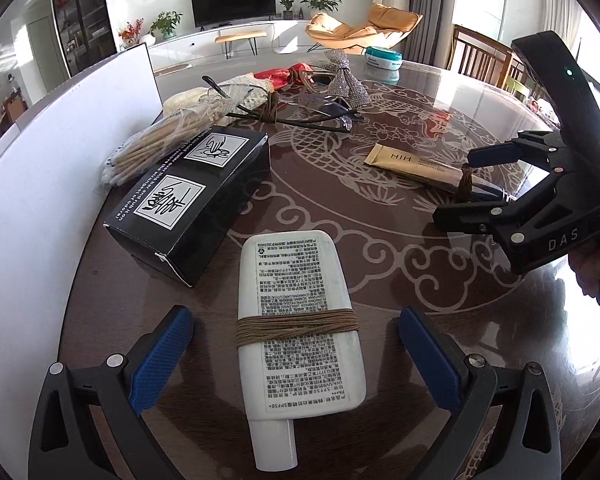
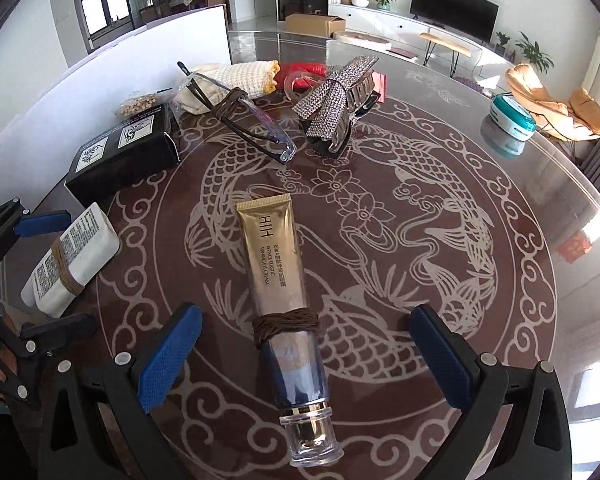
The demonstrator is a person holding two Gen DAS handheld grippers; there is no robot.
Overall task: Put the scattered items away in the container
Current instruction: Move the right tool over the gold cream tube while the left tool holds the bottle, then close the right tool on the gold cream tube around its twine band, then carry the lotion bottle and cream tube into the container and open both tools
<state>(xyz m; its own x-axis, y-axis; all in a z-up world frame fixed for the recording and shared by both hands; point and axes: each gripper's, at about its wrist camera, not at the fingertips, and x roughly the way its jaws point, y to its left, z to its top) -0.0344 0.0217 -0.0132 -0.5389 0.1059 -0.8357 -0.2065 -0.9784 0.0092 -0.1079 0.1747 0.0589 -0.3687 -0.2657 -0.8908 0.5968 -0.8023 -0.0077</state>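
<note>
My left gripper [image 1: 296, 356] is open, its jaws on either side of a white sunscreen bottle [image 1: 300, 320] wrapped with brown string and lying on the table. My right gripper [image 2: 306, 356] is open, astride a gold cream tube [image 2: 276, 280] tied with brown cord; it also shows in the left wrist view [image 1: 460, 188]. The white container wall [image 1: 40, 184] stands at the left. A black box [image 1: 196, 196], a cotton swab bundle [image 1: 148, 148], glasses [image 2: 240, 120], a rhinestone bow clip [image 2: 332, 96], a knitted cloth [image 2: 236, 76] and a red item [image 2: 300, 72] lie scattered.
The round table [image 2: 500, 280] has a glass top over a brown fish pattern. A teal and white jar [image 2: 512, 116] stands near the far right edge. Chairs, a TV cabinet and plants lie beyond the table.
</note>
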